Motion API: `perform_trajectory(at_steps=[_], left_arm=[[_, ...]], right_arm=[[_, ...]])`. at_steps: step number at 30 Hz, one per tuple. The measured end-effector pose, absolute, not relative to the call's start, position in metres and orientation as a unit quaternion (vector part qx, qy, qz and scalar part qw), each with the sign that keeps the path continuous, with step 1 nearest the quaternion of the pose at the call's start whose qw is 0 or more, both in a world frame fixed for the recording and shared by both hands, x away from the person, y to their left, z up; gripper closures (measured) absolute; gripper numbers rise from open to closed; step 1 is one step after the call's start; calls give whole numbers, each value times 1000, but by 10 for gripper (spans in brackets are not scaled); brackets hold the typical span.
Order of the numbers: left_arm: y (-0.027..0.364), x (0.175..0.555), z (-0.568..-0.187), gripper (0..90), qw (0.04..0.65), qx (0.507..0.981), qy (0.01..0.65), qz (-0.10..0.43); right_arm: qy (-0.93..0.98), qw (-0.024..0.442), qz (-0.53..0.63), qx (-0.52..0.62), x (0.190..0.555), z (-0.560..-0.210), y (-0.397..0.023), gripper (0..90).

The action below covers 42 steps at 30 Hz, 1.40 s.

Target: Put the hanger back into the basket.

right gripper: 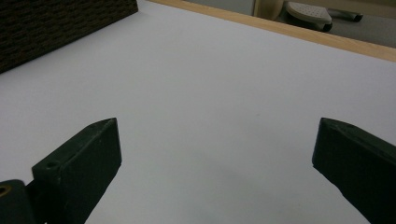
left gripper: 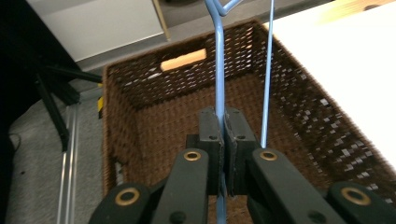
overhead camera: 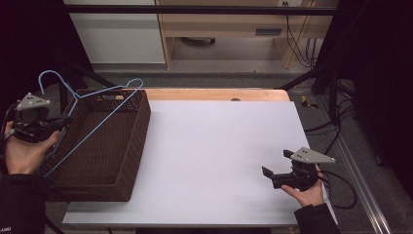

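No writing I can read. My left gripper [left gripper: 223, 126] is clamped on the thin blue wire hanger [overhead camera: 97, 105], holding it over the brown woven basket [overhead camera: 127, 161] at the table's left. My right gripper [overhead camera: 278, 165] hangs wide open over the smooth white tabletop [overhead camera: 214, 146]

The surface [overhead camera: 214, 156] is a flat white top with a light wooden strip [overhead camera: 219, 94] showing along its far edge. A dark brown woven basket [overhead camera: 127, 161] sits directly on it at the left side, running from the near edge almost to the far one, with its left part hanging past the white top. A slot handle is cut into its far wall. The rest of the white top, middle and right, lies bare.
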<state>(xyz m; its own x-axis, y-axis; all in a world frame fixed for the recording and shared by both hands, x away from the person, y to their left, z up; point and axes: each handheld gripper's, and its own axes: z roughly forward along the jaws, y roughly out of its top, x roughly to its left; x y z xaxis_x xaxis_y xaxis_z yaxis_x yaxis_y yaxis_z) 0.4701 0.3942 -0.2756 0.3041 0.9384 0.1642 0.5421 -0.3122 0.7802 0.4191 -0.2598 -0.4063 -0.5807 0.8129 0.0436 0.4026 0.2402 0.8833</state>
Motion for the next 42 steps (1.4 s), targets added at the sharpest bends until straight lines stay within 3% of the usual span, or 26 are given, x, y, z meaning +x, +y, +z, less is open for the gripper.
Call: perform_trajectory(at_steps=[17, 32, 42], left_arm=[[416, 469, -310, 873, 290, 748, 503, 321], [404, 481, -332, 873, 286, 753, 491, 331], [396, 496, -364, 870, 263, 771, 501, 291]], right_arm=[[757, 220, 464, 404, 419, -407, -260, 19], [758, 220, 464, 402, 419, -407, -259, 19], [757, 219, 464, 404, 419, -407, -260, 20]])
